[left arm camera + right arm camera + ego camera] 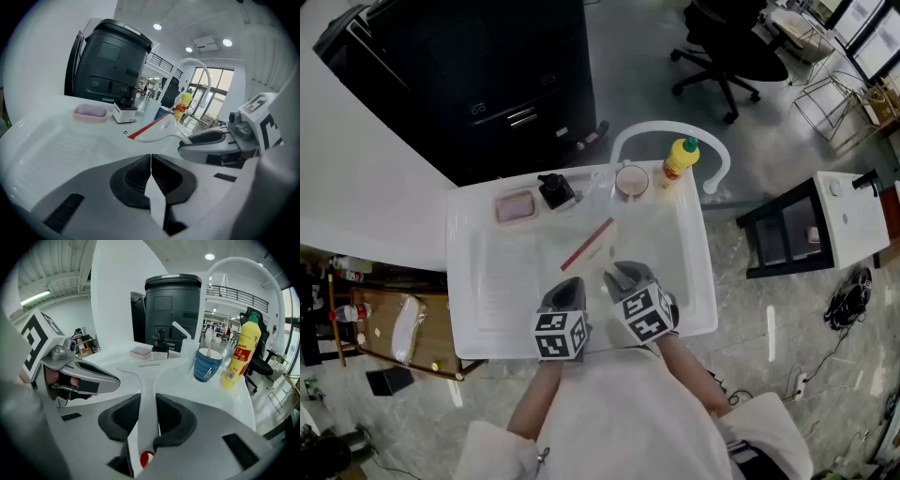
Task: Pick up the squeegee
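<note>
The squeegee [589,244] is white with a red blade edge and lies over the white basin [487,281]. Its flat handle [146,394] runs back between the jaws of my right gripper [148,398], which is shut on it. The wide head [152,365] points away toward the cup and seems slightly raised off the basin floor. In the left gripper view the squeegee [157,131] shows ahead, with the right gripper [213,140] holding it from the right. My left gripper [151,158] is shut with nothing in it, beside the right gripper [622,275] in the head view.
Along the basin's far rim stand a pink soap dish [515,206], a small black-topped bottle [555,190], a blue cup [206,363] and a yellow bottle [238,352]. A white arched faucet [675,131] curves behind them. A black cabinet [487,66] stands beyond.
</note>
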`<state>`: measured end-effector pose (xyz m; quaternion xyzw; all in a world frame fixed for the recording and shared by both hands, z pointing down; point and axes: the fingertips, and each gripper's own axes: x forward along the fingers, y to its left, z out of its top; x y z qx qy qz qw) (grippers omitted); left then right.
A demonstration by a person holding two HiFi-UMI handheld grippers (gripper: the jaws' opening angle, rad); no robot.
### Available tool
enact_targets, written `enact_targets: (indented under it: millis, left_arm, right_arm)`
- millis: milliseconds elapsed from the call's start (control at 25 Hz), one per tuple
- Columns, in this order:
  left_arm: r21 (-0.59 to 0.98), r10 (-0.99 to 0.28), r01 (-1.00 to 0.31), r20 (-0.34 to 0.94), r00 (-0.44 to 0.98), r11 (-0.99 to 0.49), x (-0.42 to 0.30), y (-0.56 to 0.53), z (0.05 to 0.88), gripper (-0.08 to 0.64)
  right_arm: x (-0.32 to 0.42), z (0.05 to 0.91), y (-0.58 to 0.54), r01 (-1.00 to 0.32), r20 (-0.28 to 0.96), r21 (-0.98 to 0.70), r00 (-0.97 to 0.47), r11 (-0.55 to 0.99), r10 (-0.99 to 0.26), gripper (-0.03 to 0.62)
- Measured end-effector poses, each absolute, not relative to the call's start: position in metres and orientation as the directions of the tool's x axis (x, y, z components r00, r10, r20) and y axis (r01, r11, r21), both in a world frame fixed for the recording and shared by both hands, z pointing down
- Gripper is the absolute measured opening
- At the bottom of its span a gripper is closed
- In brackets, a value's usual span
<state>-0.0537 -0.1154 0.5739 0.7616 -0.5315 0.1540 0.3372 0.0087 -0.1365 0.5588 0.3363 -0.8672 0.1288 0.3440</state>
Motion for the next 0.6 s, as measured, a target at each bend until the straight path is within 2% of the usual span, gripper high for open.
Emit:
enact_targets:
  millis: [600]
  left_arm:
    - [0.352, -0.733, -0.908, 0.552, 0.397, -0.227, -0.042, -0.114, 0.558, 0.028]
  right_arm:
    - [0.016, 0.536, -0.135, -0.693, 0.633, 0.030, -0.545, 0.720, -0.550, 0.106]
